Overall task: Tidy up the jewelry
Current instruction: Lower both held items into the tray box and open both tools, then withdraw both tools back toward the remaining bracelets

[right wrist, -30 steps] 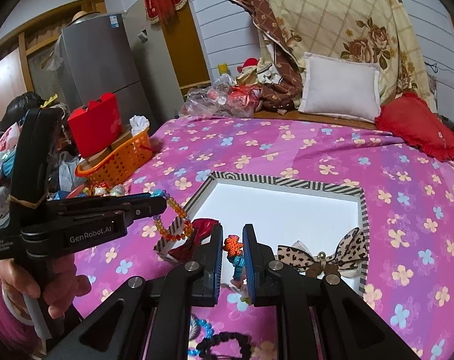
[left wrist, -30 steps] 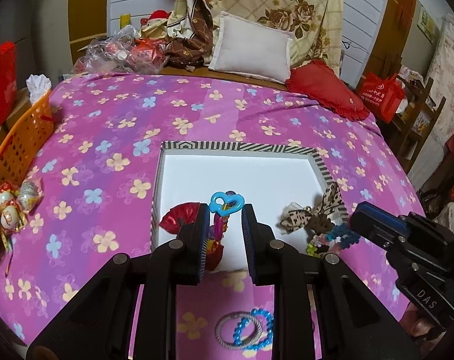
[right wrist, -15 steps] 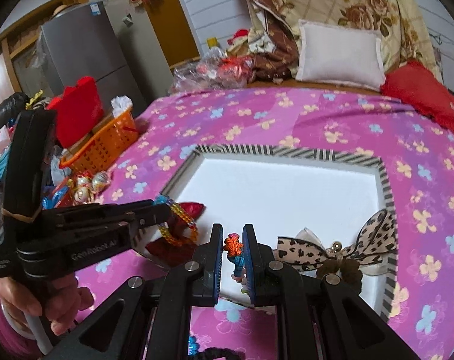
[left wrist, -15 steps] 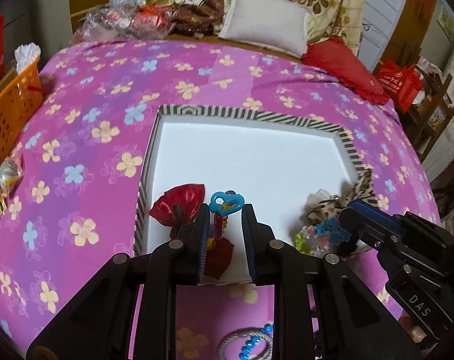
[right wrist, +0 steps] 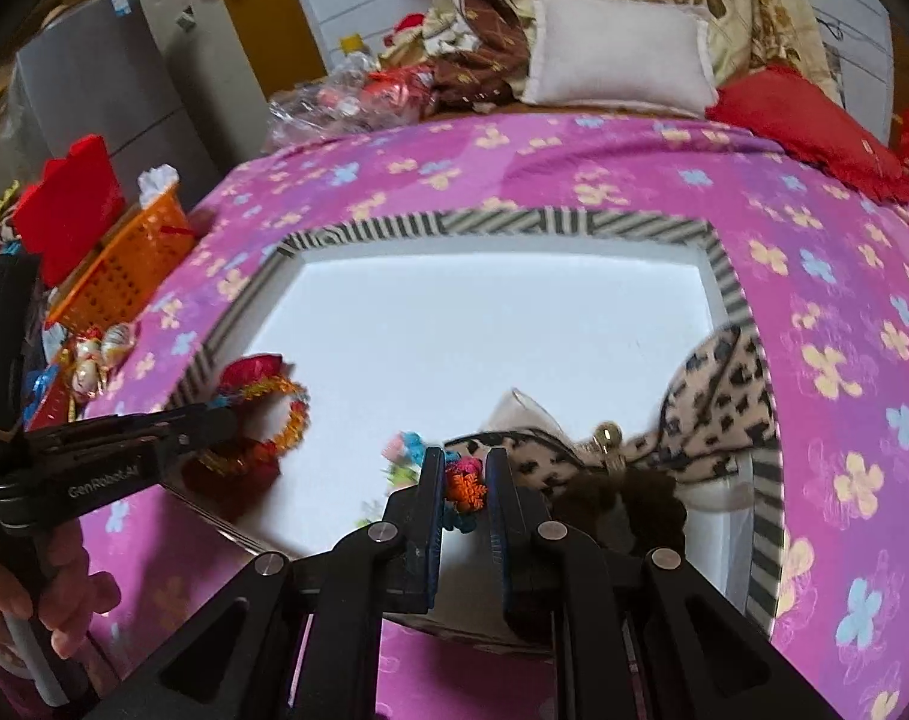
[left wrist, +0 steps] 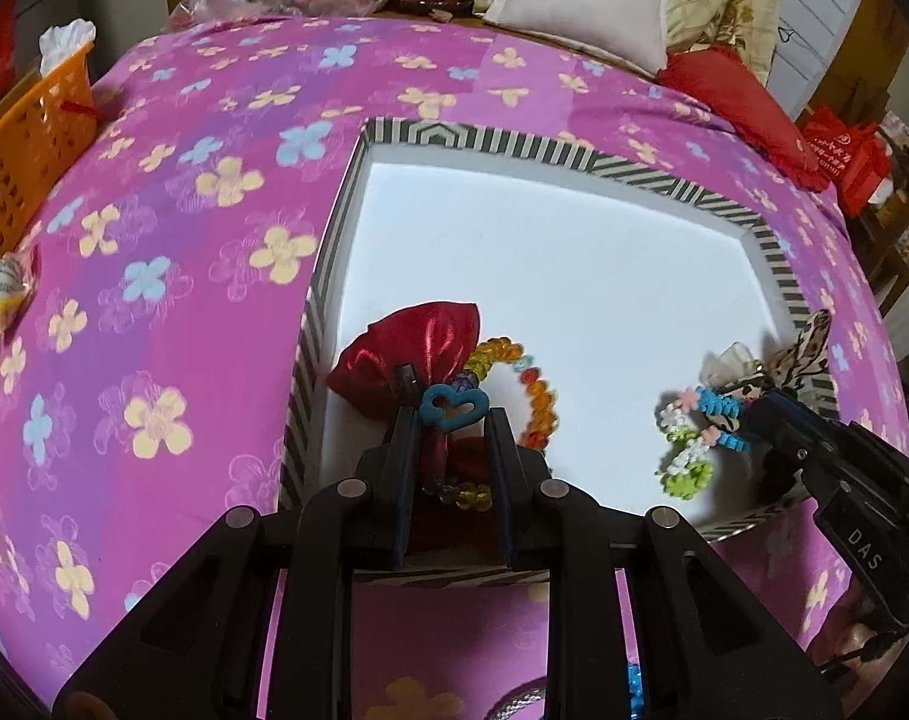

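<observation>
While both grippers hang over the striped-rim tray (left wrist: 664, 171), a beaded bracelet (left wrist: 535, 399) is pinched by the left gripper (left wrist: 451, 420) (red pouch (left wrist: 418, 348) at 11 o'clock); a flower-bead bracelet (right wrist: 467, 489) is clamped in the right gripper (right wrist: 465, 468).

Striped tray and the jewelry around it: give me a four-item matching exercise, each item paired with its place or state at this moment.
Items:
1. amber bead bracelet
2. snowflake bead bracelet
3. leopard bow
4. orange basket

Places or states:
A. outside the striped tray, at the bedspread's left edge
B. lying in the tray's right corner, partly over its rim
C. held by the left hand-held gripper, beside the red pouch
D. held by the right hand-held gripper, over the tray's white floor

Pairs: 1-C, 2-D, 3-B, 4-A
</observation>
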`<state>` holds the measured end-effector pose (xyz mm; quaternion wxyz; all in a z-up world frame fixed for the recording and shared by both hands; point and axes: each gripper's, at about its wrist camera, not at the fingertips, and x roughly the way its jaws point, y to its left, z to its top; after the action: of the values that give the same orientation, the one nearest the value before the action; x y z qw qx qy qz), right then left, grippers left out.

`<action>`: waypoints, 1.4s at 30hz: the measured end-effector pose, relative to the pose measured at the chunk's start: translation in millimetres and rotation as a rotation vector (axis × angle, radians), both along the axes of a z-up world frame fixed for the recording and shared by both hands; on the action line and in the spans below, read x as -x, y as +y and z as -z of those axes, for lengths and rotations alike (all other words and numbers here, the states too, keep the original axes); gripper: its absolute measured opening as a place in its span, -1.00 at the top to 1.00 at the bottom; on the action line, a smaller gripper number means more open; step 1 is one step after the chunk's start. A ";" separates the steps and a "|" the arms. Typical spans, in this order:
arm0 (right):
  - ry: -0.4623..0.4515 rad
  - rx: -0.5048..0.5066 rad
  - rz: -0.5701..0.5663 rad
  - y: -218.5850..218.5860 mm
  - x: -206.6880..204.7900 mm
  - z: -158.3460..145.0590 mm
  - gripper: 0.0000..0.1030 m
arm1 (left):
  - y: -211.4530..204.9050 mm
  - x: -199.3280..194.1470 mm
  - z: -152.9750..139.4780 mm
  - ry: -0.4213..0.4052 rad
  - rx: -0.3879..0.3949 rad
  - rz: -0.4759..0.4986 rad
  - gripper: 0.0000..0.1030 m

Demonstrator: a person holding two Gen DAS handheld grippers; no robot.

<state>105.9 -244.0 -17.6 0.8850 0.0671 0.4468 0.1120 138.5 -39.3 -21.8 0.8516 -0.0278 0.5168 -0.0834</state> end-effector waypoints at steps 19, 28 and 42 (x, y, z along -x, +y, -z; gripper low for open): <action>-0.159 -0.030 0.044 -5.1 90.0 -41.8 -0.38 | 6.9 70.9 -29.5 -0.116 -0.034 -0.003 -0.22; -0.174 0.019 0.065 -3.2 152.7 -45.0 -0.50 | 7.2 132.5 -27.2 -0.168 -0.075 -0.008 -0.22; -0.121 0.044 0.131 -9.0 200.1 -21.8 -0.50 | 21.3 183.5 -24.4 -0.209 -0.080 -0.038 -0.22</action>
<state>-94.2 -253.0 4.2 0.9170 0.0699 0.3897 0.0477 -45.0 -17.9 2.7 0.9027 0.0051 0.4274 -0.0490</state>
